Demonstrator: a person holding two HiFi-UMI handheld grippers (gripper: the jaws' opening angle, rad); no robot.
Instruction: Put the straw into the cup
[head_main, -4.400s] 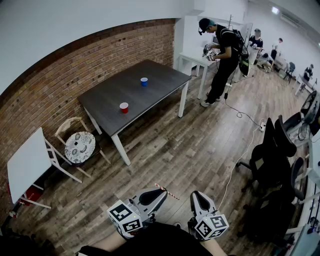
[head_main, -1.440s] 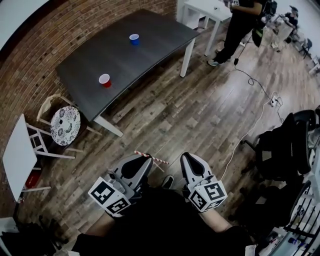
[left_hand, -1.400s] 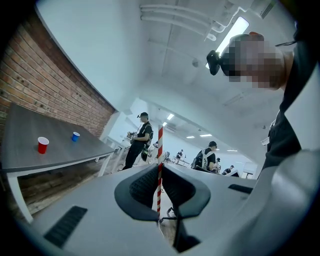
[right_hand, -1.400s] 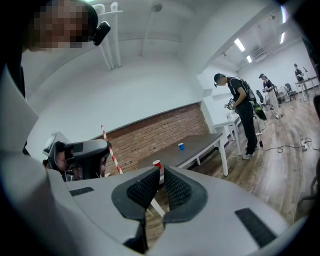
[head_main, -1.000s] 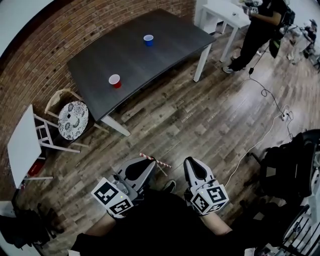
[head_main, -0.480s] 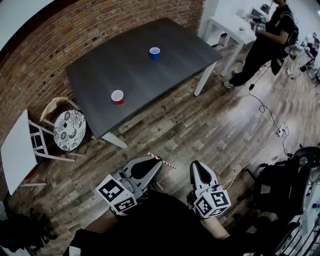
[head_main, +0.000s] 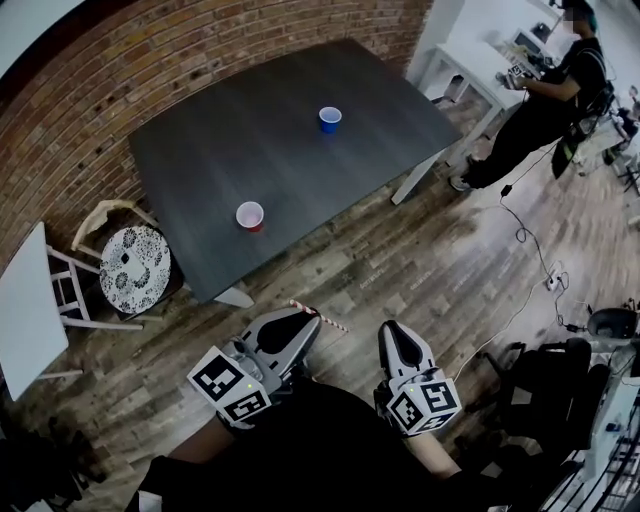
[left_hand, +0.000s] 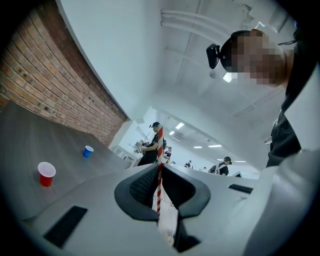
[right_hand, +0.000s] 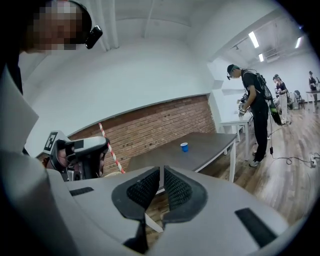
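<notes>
While the person stands well back from the tabletop (head_main: 200, 150), the left claw (head_main: 303, 322) is pinched tight on the striped straw (head_main: 325, 320). Both cups are far from it: the red cup (head_main: 250, 215) at 11 o'clock, the blue cup (head_main: 329, 119) at 12. The right claw (head_main: 390, 335) is closed on nothing. To my eye, the thin straw could pivot in that grip, catch a rim and tip a light cup.

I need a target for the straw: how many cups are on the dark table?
2. A red cup sits near the table's near edge; a blue cup stands farther back. None seems hidden.
</notes>
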